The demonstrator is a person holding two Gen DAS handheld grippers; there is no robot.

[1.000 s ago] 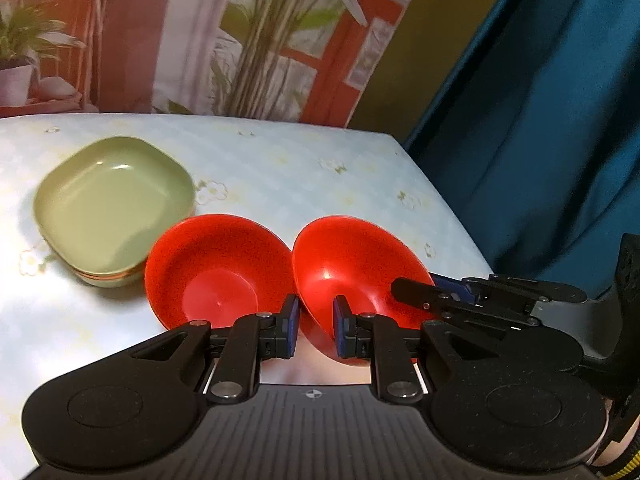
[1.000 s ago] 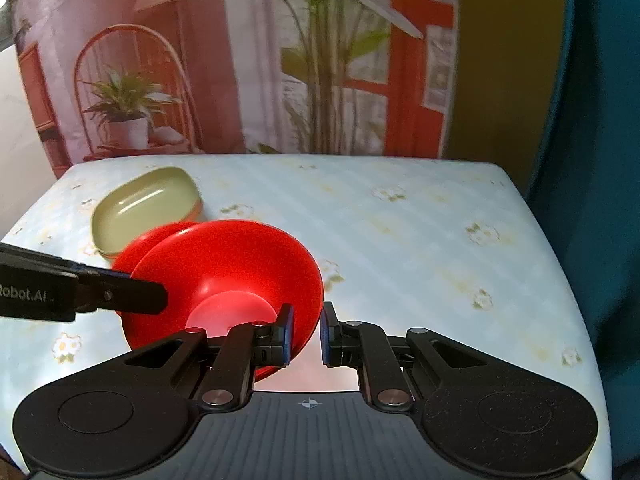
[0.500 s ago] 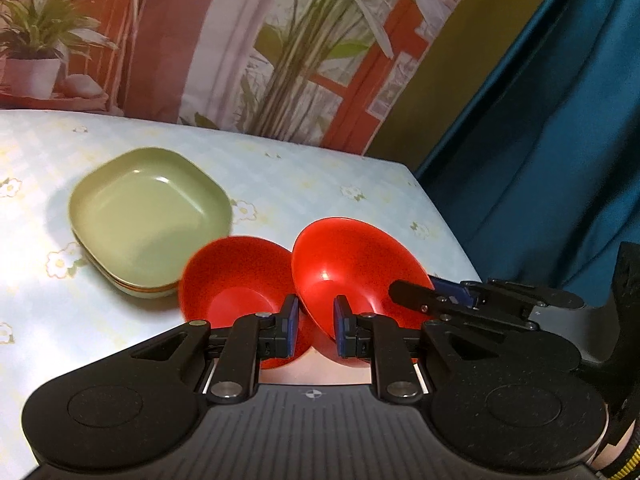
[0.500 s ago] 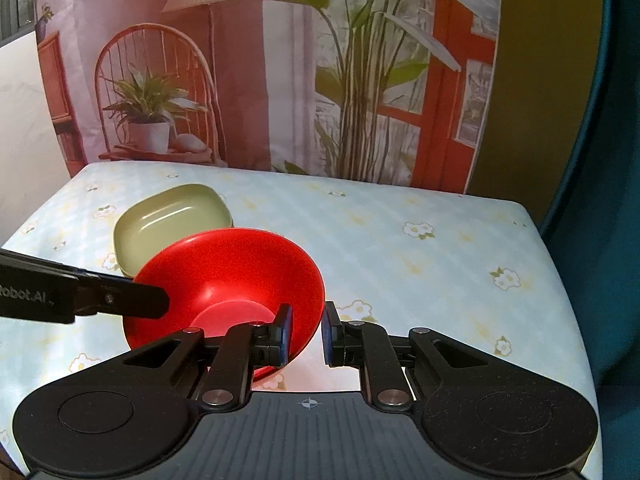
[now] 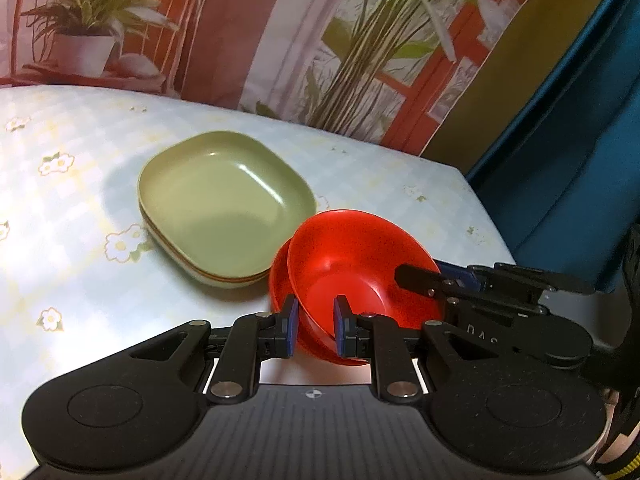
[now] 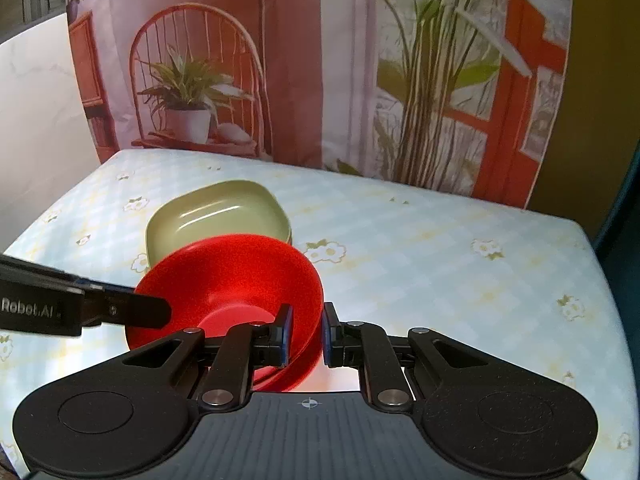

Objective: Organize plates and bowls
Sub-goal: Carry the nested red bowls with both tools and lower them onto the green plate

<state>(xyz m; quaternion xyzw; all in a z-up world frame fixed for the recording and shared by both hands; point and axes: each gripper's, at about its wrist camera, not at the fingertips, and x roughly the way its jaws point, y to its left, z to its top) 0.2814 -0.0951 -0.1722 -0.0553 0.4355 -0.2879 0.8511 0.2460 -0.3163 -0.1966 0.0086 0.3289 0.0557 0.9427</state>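
Two things mattered on the table [image 6: 440, 240]: the green plates [image 5: 224, 204], stacked toward its far-left part, and the red bowls just beside them on the near side. Largest, the plates looked rigid and glossy, so I judged them slippery; the raised rim was the only sensible hold. The upper bowl [image 5: 352, 264] sat tilted in the lower bowl [image 5: 280, 280], thin-walled, light and stiff by my reckoning. My right gripper [image 6: 306, 334] was nearly closed, pinching the upper bowl's near rim. My left gripper [image 5: 314, 326] straddled the bowls' wall with a narrow gap; I could not tell whether it actually bit. A thin rim pinch could let a light bowl pivot.
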